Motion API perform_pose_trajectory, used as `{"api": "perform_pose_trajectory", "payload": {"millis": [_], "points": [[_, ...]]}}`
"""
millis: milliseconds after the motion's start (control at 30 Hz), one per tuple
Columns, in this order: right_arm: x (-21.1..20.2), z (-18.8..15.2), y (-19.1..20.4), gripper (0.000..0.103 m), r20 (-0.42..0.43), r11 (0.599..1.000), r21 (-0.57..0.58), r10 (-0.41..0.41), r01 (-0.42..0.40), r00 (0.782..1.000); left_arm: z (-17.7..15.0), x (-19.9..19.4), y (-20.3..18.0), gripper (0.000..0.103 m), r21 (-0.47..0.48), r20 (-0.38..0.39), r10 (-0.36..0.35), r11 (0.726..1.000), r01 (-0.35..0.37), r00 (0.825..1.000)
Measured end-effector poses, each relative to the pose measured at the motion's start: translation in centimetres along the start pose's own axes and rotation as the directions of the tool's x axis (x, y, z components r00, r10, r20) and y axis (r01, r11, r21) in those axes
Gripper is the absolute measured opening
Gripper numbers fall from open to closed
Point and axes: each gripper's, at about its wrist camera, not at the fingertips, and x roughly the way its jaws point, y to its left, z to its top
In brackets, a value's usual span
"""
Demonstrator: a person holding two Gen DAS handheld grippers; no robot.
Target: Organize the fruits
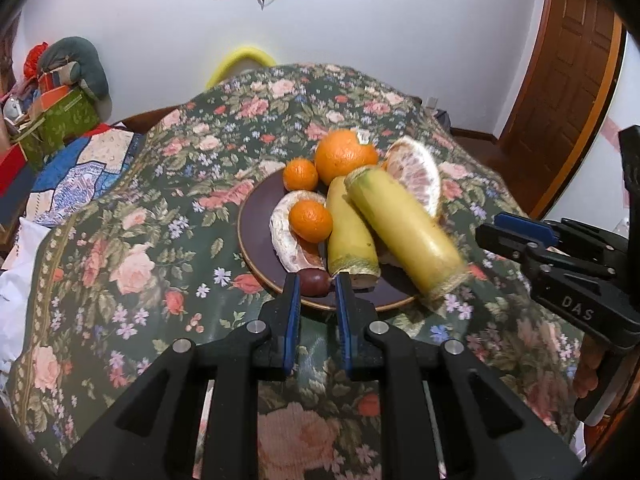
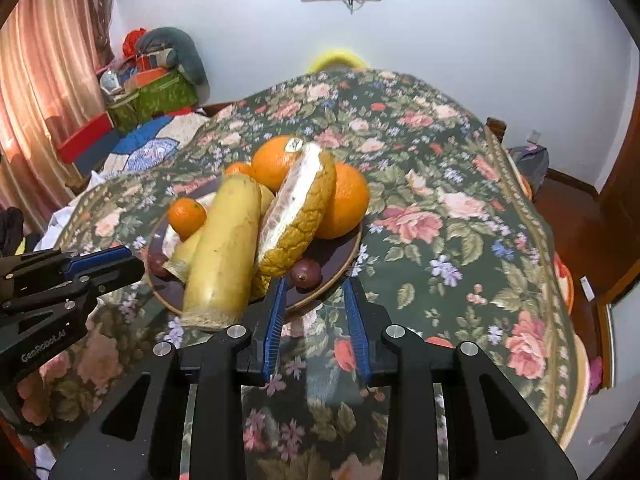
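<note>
A dark plate (image 1: 256,236) (image 2: 344,256) on the floral tablecloth holds a big orange (image 1: 346,156) (image 2: 274,160), a second big orange (image 2: 346,206), two tangerines (image 1: 310,220) (image 1: 300,174), pomelo pieces (image 1: 416,174) (image 2: 298,216), two yellow sugarcane-like stalks (image 1: 400,228) (image 2: 222,256) (image 1: 348,228) and two small dark round fruits (image 1: 314,282) (image 2: 306,274). The long stalk overhangs the plate's near rim. My left gripper (image 1: 316,284) is open, its fingertips either side of a dark fruit at the plate's near edge. My right gripper (image 2: 314,286) is open just before the other dark fruit.
The floral tablecloth (image 1: 120,240) covers the whole table. Boxes and a cushion (image 1: 64,96) are piled at the far left by a curtain (image 2: 44,80). A wooden door (image 1: 560,80) stands at the right. A yellow chair back (image 1: 244,58) shows behind the table.
</note>
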Motion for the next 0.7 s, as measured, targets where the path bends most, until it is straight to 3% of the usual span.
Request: {"api": "perform_pose_trajectory", "payload": {"millis": [167,367,533,700], "points": [[-4.3,0.5,0.3,0.028,0.071,1.000,0.006,-0.008,0.008,0.997,0.4,-4.1,-0.4,0.016,-0.014,0.063,-0.012,1.000,0.013,0.998],[-10.7,1.1,1.4,0.028,0.187,1.000,0.009,-0.016,0.015,0.982,0.7,-11.3,-1.7,0.016,0.009,0.196,-0.011,1.000,0.009,0.980],[-16.8,1.0,3.2,0.028,0.306,1.000,-0.001,-0.019,0.021,0.952,0.4,-18.5,-2.7,0.018,0.010,0.330,-0.001,1.000,-0.002,0.944],[-21.8,0.1,5.1,0.030,0.405,1.000,-0.004,0.000,0.002,0.914,-1.0,-24.7,-3.5,0.035,0.013,0.440,-0.020,1.000,0.016,0.898]]}}
